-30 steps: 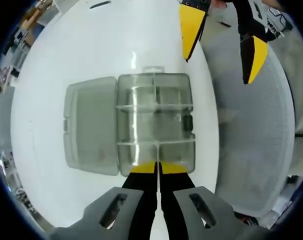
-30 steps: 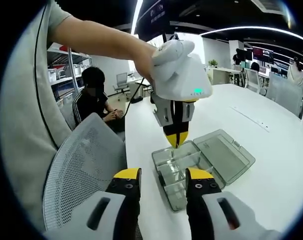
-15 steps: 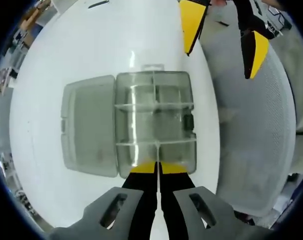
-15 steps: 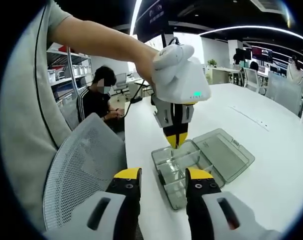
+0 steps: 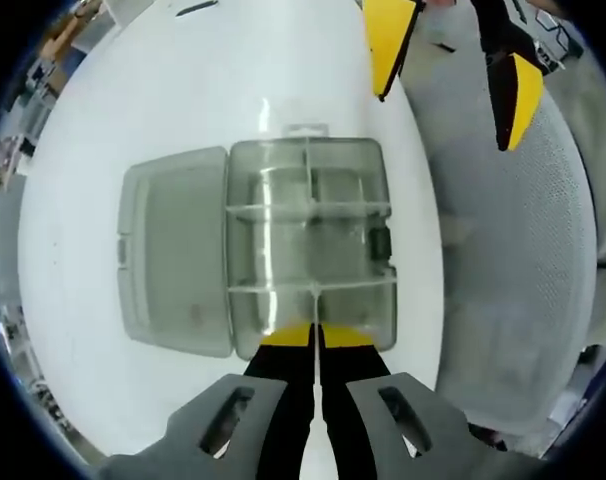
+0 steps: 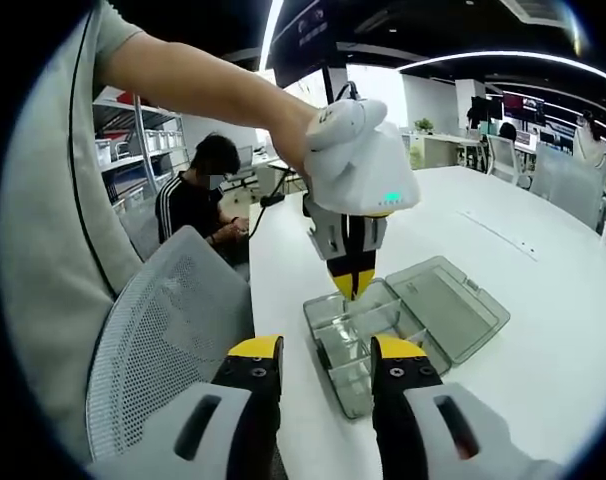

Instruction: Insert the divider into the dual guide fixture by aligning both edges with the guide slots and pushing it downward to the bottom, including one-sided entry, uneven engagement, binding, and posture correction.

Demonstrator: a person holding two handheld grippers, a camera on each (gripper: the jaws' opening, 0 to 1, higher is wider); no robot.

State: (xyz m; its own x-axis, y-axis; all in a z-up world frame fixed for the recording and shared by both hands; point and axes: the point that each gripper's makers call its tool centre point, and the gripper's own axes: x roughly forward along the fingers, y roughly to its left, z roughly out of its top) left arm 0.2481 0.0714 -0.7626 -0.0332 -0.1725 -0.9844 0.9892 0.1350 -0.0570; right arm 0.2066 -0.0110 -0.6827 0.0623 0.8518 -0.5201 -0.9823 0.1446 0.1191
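Centre frame, our left gripper [image 5: 315, 336] pinches its fingers together on the divider [image 5: 313, 292], steadying it in the clear fixture [image 5: 308, 245] on the desk [image 5: 183, 90]. Our right gripper [image 6: 316, 364] waits, fingers apart.

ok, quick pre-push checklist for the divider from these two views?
1. Box lid open and lying flat beside the clear box: ok.
2. Left gripper shut, tips at the box's near edge over a divider: ok.
3. Both divider edges in the guide slots: cannot tell, clear plastic on clear plastic.
4. Divider upright, not tilted: cannot tell.
5. Right gripper open, held apart from the box over the chair side: ok.
6. Box resting flat on the white table: ok.
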